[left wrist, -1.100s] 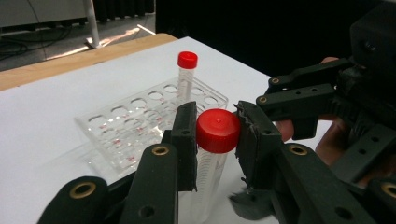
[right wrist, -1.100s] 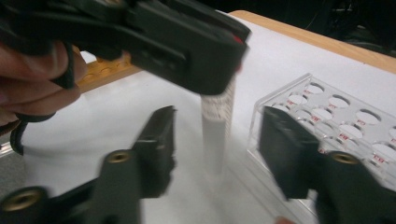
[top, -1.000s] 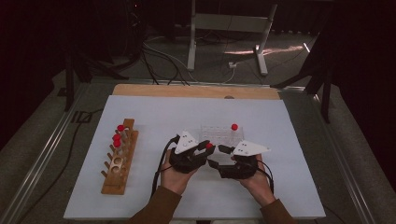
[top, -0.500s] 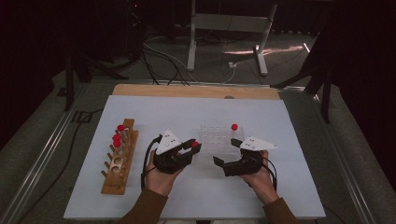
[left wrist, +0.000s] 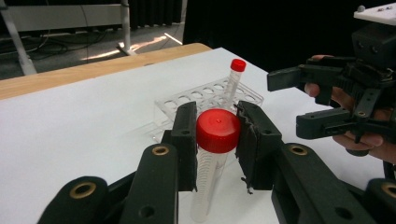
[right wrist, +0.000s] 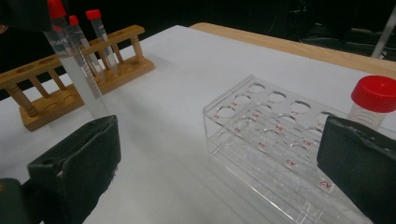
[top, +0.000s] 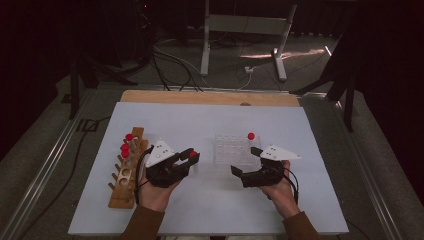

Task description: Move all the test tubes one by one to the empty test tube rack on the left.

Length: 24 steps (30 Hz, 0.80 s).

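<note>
High view: at lower centre the left gripper (top: 192, 156) is clamped on a red-capped tube (top: 192, 154), seemingly clear of the white table (top: 210, 210). To its right the right gripper (top: 245, 161), jaws just opened wide and empty, is held beside the clear rack (top: 231, 150).

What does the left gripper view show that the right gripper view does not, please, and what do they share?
The left gripper view gives the left gripper shut on the red cap of the held tube, and the right gripper, jaws just opened, nothing between them. The right gripper view gives the wooden rack with capped tubes. Both show the clear rack, its one standing tube and the held tube.
</note>
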Tool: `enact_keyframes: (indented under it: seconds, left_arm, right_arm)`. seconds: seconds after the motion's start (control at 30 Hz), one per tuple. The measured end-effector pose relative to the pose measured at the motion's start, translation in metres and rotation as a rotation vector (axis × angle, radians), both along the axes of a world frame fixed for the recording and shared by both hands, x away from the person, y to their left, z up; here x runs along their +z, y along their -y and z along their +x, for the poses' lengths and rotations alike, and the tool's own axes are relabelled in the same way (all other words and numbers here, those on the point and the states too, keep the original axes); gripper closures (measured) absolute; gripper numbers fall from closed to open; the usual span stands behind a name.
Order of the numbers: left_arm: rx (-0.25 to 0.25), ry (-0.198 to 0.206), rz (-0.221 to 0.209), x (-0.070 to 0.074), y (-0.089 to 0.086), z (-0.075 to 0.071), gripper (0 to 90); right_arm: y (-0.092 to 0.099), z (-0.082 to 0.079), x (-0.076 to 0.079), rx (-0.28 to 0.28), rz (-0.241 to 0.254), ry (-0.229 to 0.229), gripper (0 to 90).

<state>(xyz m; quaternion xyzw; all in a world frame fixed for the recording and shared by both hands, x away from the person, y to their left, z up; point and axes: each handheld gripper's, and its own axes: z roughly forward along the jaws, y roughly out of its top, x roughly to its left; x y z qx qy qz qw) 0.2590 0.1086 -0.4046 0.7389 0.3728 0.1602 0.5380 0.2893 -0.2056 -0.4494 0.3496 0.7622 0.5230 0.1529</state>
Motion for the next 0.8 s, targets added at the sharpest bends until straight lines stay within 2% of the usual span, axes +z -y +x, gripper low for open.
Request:
enact_keyframes:
  seconds: [0.37, 0.57, 0.8]
  left_arm:
    - [0.015, 0.016, -0.019, 0.008, -0.015, 0.000, 71.1]
    - [0.027, 0.015, -0.013, 0.011, -0.025, 0.001, 71.1]
    - [0.053, 0.033, -0.013, 0.015, -0.040, 0.000, 71.0]
  right_arm:
    - [0.005, 0.000, 0.002, -0.016, 0.003, 0.006, 0.0]
    - [0.011, 0.001, 0.003, -0.032, 0.012, 0.008, 0.0]
    - [0.016, 0.002, 0.003, -0.044, 0.019, 0.009, 0.0]
